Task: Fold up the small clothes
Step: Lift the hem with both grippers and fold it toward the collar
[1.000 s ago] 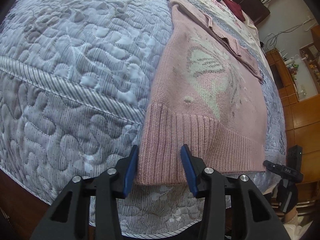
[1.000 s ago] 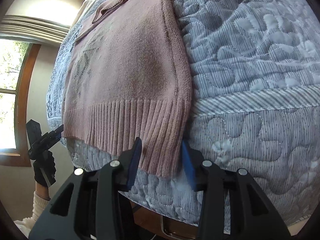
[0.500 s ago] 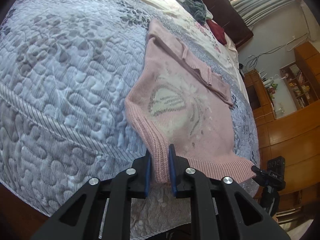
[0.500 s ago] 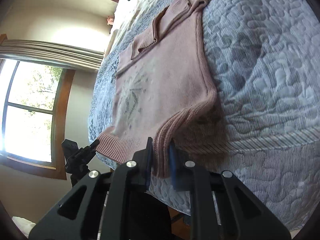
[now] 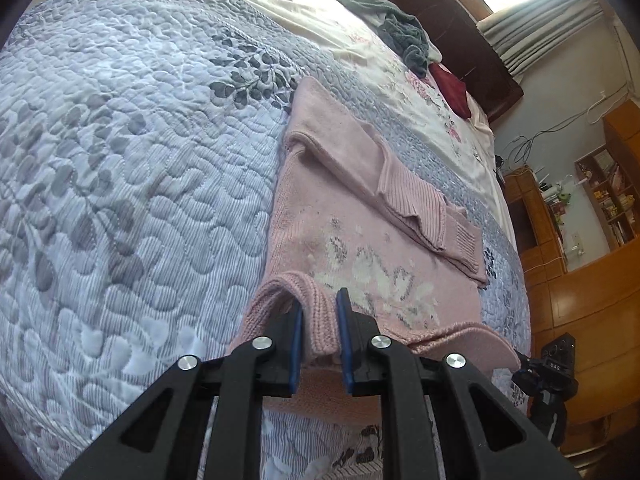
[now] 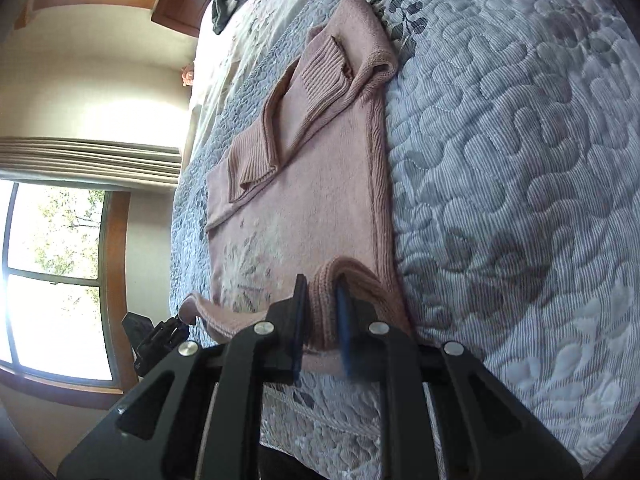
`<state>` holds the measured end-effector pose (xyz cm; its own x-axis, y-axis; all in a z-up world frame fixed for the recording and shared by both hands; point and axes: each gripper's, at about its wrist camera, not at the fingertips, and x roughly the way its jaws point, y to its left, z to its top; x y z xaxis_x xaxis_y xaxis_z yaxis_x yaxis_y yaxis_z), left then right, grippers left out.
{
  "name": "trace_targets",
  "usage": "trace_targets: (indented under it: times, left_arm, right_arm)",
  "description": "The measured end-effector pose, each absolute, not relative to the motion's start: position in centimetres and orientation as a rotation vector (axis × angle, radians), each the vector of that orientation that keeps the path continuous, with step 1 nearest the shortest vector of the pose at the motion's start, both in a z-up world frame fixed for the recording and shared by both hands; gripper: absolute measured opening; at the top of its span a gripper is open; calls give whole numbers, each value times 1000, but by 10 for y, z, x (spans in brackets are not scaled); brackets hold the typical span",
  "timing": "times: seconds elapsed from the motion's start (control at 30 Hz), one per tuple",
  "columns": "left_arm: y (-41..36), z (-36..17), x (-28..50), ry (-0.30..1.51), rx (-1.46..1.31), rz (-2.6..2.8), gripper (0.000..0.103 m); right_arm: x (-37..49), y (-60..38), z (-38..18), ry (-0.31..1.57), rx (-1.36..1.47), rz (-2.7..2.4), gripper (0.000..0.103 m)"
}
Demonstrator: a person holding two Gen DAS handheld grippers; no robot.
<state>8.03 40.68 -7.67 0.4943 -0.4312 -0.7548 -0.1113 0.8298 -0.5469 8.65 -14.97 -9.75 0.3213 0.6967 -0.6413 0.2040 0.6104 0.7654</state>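
The pink sweater (image 5: 320,220) lay flat on the quilted bed (image 5: 140,160), sleeves folded across its chest; my left gripper (image 5: 318,332) pinched one hem corner, my right gripper (image 6: 322,312) the other, each pair of fingers narrowed on ribbed knit and raised off the quilt. To fold well, I judged both corners should travel level and together toward the collar; the hem sagged between my hands, so gentle outward tension would keep the crease straight.
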Motion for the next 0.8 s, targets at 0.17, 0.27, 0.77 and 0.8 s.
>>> trace_targets:
  times: [0.17,0.27,0.77,0.8]
  left_arm:
    - [405,-99,107,1083,-576,-168,16]
    - [404,-108,116,1101,-570,-159,18]
    - [425,-76,109,1022,-520,-150,28]
    - [418,-74,111,1024,-473,-163,30]
  right_arm:
    - [113,-149,-122,1287,903,360,13]
    - [119,-149,-133,1309,901,354,14]
    - [102,-160,-78,1204,585,355,46]
    - [103,-154,-74,1200,552,364,46]
